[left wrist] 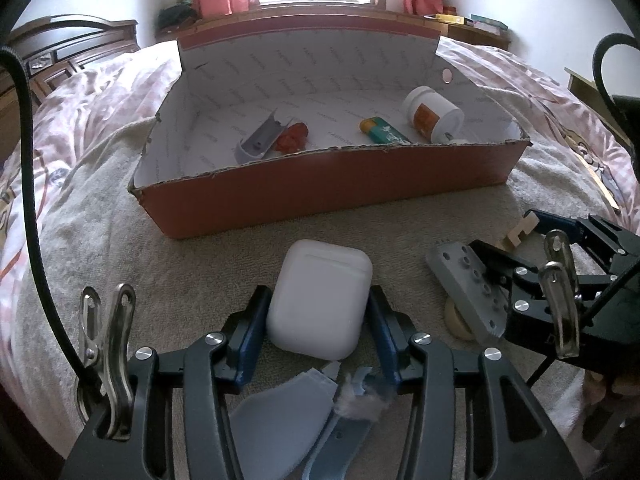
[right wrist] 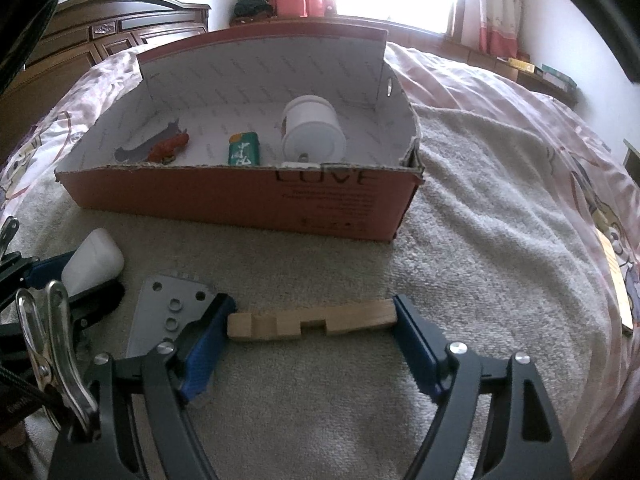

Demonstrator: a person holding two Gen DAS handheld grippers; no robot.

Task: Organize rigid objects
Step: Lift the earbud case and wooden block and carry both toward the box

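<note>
A white earbud case (left wrist: 318, 300) rests on the beige towel (right wrist: 460, 240), and my left gripper (left wrist: 318, 304) is shut on it, a blue pad on each side. The same case (right wrist: 94, 256) shows at the left of the right wrist view. A notched wooden block (right wrist: 312, 322) lies crosswise on the towel. My right gripper (right wrist: 313, 306) is shut on it, one pad at each end. Behind them stands an open red cardboard box (left wrist: 320, 188). It holds a white jar (left wrist: 432, 114), a green packet (left wrist: 384, 130), a red item (left wrist: 292, 138) and a grey plastic part (left wrist: 260, 140).
A grey plate with holes (right wrist: 168, 316) lies between the two grippers, partly over a beige tape roll (left wrist: 456, 316). A grey curved piece (left wrist: 280, 412) sits under the left gripper. The towel covers a pink quilted bed (right wrist: 520, 92). A dark wooden headboard (right wrist: 100, 36) stands at the far left.
</note>
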